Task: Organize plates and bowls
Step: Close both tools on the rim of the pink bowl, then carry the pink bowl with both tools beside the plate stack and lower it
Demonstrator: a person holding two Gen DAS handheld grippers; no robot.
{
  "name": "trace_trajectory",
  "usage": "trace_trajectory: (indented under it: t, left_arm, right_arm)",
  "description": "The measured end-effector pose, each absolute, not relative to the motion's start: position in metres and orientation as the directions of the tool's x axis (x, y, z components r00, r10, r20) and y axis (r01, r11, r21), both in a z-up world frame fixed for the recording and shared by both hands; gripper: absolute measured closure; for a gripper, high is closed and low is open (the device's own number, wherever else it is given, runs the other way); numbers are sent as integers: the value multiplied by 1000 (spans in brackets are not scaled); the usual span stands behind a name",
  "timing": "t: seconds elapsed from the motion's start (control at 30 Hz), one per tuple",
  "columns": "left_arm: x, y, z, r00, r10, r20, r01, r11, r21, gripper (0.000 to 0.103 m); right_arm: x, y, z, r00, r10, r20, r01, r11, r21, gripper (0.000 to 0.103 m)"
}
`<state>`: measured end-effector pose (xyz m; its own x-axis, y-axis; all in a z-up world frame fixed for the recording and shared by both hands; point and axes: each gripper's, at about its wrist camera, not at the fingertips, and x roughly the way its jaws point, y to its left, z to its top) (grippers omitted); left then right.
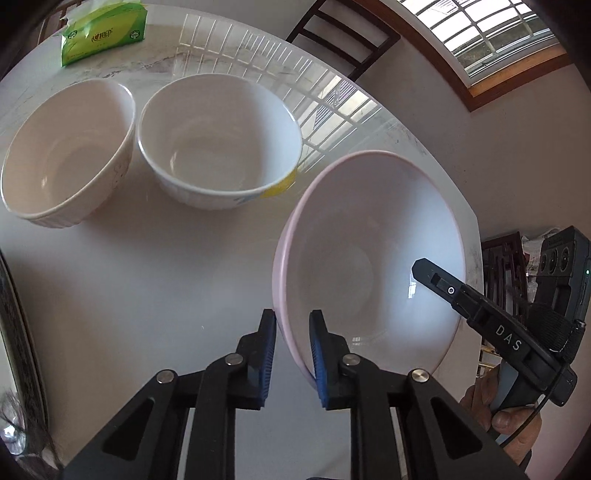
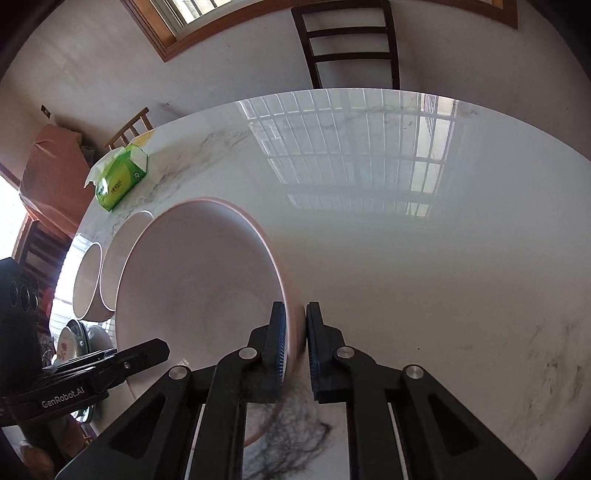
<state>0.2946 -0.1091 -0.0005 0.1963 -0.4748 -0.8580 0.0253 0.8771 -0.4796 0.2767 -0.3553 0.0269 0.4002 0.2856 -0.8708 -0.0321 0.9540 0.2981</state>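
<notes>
Left tongs (image 1: 292, 343) and right tongs (image 2: 295, 338) both clamped on pink bowl (image 1: 369, 258) rim, opposite sides

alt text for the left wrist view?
The left gripper clamps the near rim of a tilted pink bowl, with the right gripper on its far side. Two white bowls and a green tissue pack sit on the marble table.

On the bench (image 1: 129, 277), two bowls stand side by side: one (image 1: 70, 155) left, one (image 1: 218, 144) right. A tissue pack (image 1: 103, 35) lies behind them. My tongs hold a third bowl (image 1: 369, 258) by opposite rims.
</notes>
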Motion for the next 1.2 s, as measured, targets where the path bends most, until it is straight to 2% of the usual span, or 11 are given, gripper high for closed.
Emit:
trace_trajectory:
  t: [0.23, 0.5, 0.77, 1.2]
  left_arm:
    - [218, -49, 8, 128, -475, -871, -7, 878, -479, 84]
    - [165, 4, 15, 125, -411, -903, -14, 909, -416, 84]
    - [162, 10, 14, 151, -389, -909, -19, 918, -396, 84]
    - [168, 24, 7, 196, -355, -914, -4, 932, -362, 84]
  right_arm:
    - [212, -312, 47, 320, 363, -875, -126, 932, 340, 88]
    - [146, -252, 37, 198, 434, -879, -178, 898, 403, 86]
    - [119, -212, 23, 147, 423, -894, -189, 899, 394, 86]
    - [124, -194, 11, 129, 414, -901, -167, 905, 392, 86]
